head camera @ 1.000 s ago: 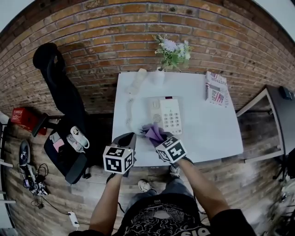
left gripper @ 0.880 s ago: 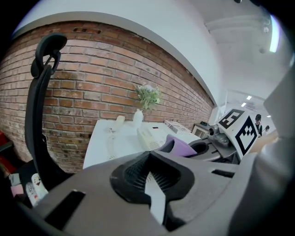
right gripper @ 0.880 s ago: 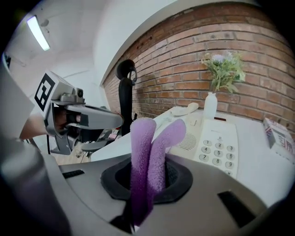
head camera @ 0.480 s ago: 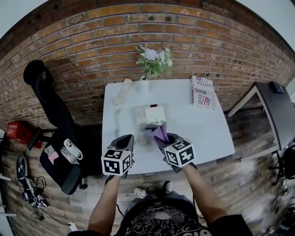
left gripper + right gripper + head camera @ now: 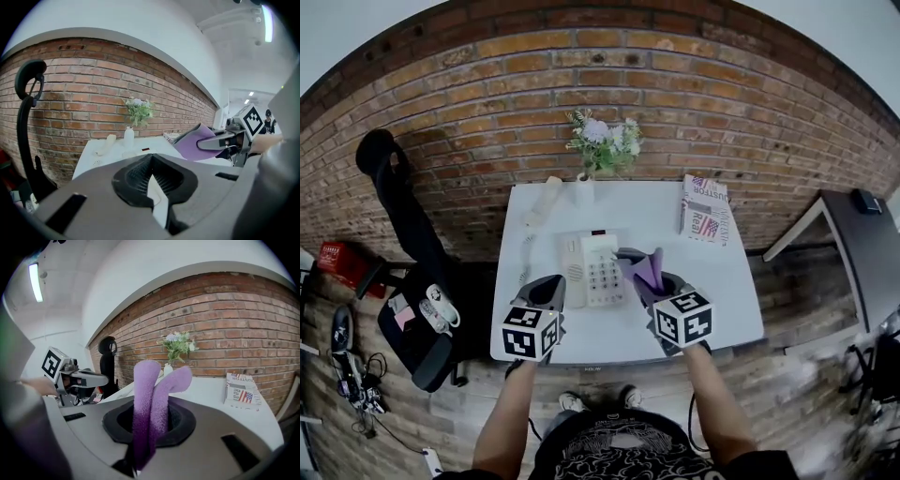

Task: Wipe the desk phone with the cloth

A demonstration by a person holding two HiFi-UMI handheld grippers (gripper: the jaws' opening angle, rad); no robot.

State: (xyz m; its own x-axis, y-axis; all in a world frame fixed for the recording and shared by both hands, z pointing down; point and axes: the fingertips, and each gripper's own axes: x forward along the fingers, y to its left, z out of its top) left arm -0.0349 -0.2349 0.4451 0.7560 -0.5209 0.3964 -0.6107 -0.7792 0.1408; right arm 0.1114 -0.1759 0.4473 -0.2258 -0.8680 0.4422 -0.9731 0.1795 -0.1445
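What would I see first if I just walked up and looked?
The fuzzy purple cloth jumps out first, sticking up from the right hand-held gripper, just right of the white push-button desk phone on the white table. Next come the pale flowers in a white vase at the table's back edge, against the red brick wall.

The desk phone's [image 5: 592,270] key labels are too small to read; the cloth's [image 5: 150,399] lower end hides between fingers [image 5: 199,451].

White desk phone [image 5: 595,270] lying flat, handset [image 5: 544,200] off, folded purple cloth [image 5: 649,271] just beside it
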